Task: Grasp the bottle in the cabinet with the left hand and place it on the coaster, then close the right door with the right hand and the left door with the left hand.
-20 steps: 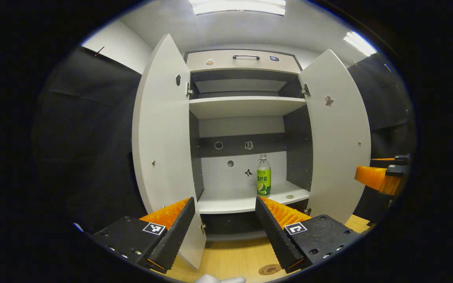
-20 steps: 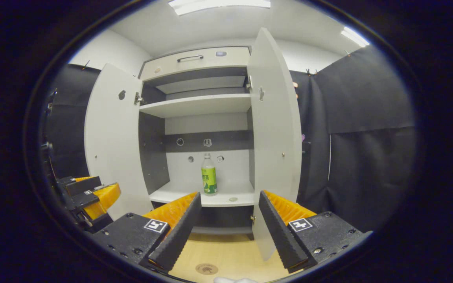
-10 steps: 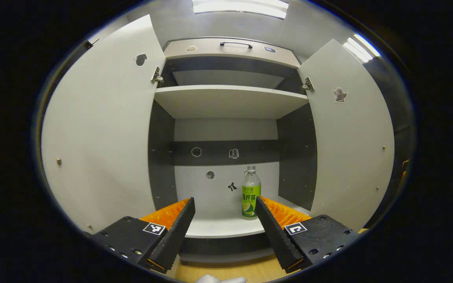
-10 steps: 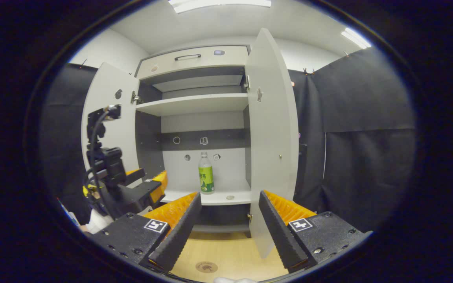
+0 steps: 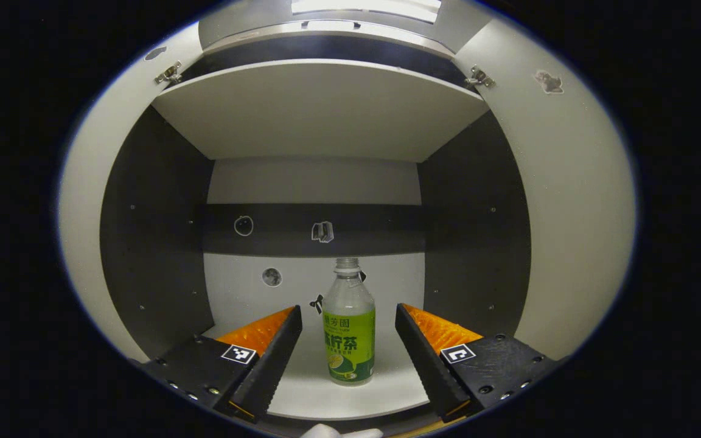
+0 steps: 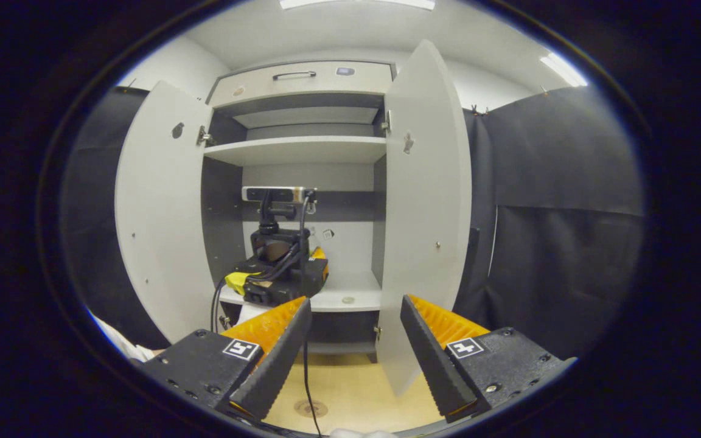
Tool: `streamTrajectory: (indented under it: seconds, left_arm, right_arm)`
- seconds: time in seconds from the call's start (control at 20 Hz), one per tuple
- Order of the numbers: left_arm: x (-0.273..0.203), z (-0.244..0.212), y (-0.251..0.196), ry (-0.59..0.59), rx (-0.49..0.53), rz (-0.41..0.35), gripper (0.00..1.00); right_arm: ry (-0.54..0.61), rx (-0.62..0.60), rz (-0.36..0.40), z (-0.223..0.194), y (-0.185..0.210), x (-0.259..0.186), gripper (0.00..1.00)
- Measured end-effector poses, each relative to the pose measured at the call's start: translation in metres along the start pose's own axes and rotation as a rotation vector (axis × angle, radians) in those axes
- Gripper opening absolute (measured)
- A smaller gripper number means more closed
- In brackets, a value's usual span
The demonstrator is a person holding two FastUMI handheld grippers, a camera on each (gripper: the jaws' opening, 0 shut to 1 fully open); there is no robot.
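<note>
left door [image 6: 159, 207]: swung wide open, left of the cabinet [image 5: 320, 109] mouth
left gripper [image 5: 348, 356]: inside the cabinet on the lower shelf [image 5: 387, 389], fingers spread apart, nothing held; in right gripper view its body [image 6: 280, 274] sits in the cabinet opening
bottle [image 5: 349, 331]: upright on the lower shelf, between the left fingers, gaps both sides, not touched
coaster [image 6: 310, 408]: on the wood table in front of the cabinet, bare
right gripper [image 6: 353, 359]: outside, in front of the cabinet, fingers apart, empty
right door [image 6: 426, 207]: open, edge toward the camera, just right of the cabinet mouth
step: grasp phase of the bottle, approach looks about done, pinch not yet made
progress: early; bottle not on coaster, both doors open
next move: likely ease in a bit more so the pads sit at the label, then squeeze evenly and lift straight up
risk: uneven closing could tip the bottle; the shelf above limits lift
</note>
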State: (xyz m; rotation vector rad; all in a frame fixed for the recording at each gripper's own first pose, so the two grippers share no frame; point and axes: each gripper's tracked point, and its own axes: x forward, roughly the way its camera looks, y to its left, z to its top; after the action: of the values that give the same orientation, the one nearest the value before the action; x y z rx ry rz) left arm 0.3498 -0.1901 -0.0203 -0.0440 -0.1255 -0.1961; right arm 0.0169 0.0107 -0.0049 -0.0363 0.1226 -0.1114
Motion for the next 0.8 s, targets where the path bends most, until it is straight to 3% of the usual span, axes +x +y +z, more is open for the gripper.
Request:
streamTrajectory:
  seconds: [0.45,0.5,0.55,0.8]
  left_arm:
    - [0.051,-0.037,0.008,0.083,0.008,0.072,0.96]
    - [0.053,-0.038,0.011,0.085,-0.003,0.078,0.91]
    - [0.056,-0.038,0.013,0.092,-0.01,0.067,0.76]
    - [-0.009,0.009,0.013,0.014,-0.043,-0.03,0.74]
  right_arm:
    - [0.031,0.006,-0.018,-0.006,-0.011,0.008,0.95]
    - [0.033,0.008,-0.019,-0.007,-0.012,0.007,0.95]
    - [0.033,0.007,-0.019,-0.007,-0.013,0.006,0.95]
    - [0.004,0.012,-0.017,-0.001,-0.017,-0.004,0.97]
